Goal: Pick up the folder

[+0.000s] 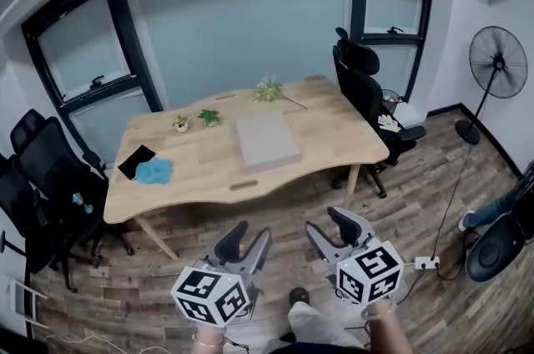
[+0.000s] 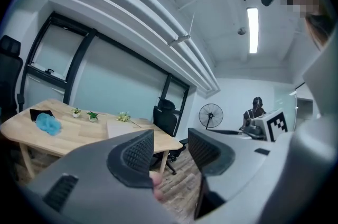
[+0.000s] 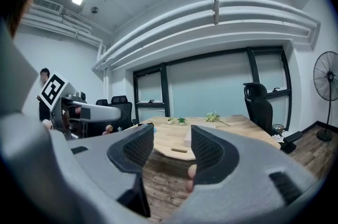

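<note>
The folder (image 1: 267, 141) is a pale grey-beige rectangle lying flat in the middle of the wooden table (image 1: 342, 139). It also shows small in the left gripper view as a pale slab (image 2: 120, 128) and in the right gripper view (image 3: 189, 136). My left gripper (image 1: 250, 237) and right gripper (image 1: 327, 224) hang side by side over the floor, well short of the table's near edge. Both are open with nothing between their jaws.
On the table lie a blue fluffy thing (image 1: 154, 171), a black card (image 1: 136, 160), two small potted plants (image 1: 194, 120) and a flower sprig (image 1: 270, 89). Black office chairs stand at the left (image 1: 46, 177) and right (image 1: 364, 85). A floor fan (image 1: 496, 64) stands at the far right.
</note>
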Available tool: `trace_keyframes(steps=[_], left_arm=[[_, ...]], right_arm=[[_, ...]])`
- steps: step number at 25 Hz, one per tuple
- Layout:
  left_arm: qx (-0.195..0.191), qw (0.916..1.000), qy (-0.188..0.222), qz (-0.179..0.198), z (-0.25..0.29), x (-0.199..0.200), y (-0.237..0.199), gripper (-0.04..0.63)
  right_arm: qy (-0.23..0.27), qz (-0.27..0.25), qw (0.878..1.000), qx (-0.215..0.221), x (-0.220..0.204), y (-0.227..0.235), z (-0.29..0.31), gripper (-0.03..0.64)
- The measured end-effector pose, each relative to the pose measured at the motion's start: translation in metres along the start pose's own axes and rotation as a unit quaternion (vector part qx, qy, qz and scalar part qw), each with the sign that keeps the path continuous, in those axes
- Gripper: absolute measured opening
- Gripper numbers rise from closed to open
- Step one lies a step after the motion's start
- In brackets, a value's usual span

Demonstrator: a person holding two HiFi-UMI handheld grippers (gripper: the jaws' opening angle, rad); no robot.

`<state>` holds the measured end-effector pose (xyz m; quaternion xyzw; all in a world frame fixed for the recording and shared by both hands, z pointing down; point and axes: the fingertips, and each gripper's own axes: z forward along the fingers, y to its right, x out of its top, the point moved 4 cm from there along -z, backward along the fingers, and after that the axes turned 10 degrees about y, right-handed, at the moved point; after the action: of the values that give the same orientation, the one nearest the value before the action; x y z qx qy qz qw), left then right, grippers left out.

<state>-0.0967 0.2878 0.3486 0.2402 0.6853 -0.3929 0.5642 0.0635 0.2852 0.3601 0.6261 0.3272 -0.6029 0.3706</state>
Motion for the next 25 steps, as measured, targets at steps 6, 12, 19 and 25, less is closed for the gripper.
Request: trace_keyframes(steps=[6,12,19,25], left_arm=[[0.002,1.0000,-0.006,-0.003,0.025,-0.001,-0.015,0.195],[0.001,0.9999,-0.015,0.002,0.051,-0.003,-0.027,0.192],[0.007,0.9997,-0.025,-0.002,0.086,-0.007,-0.042,0.190],[0.032,0.9991,-0.016,-0.021,0.114,-0.004,-0.061,0.166]], right_arm=[[-0.005,0.001,1.000,0.001,-0.002,0.020,0.023,0.196],[-0.010,0.005,1.000,0.002,-0.004,0.038,0.044,0.196],[-0.007,0.011,1.000,0.004,-0.002,0.067,0.071,0.196],[-0.011,0.010,1.000,0.013,0.000,0.092,0.097,0.196]])
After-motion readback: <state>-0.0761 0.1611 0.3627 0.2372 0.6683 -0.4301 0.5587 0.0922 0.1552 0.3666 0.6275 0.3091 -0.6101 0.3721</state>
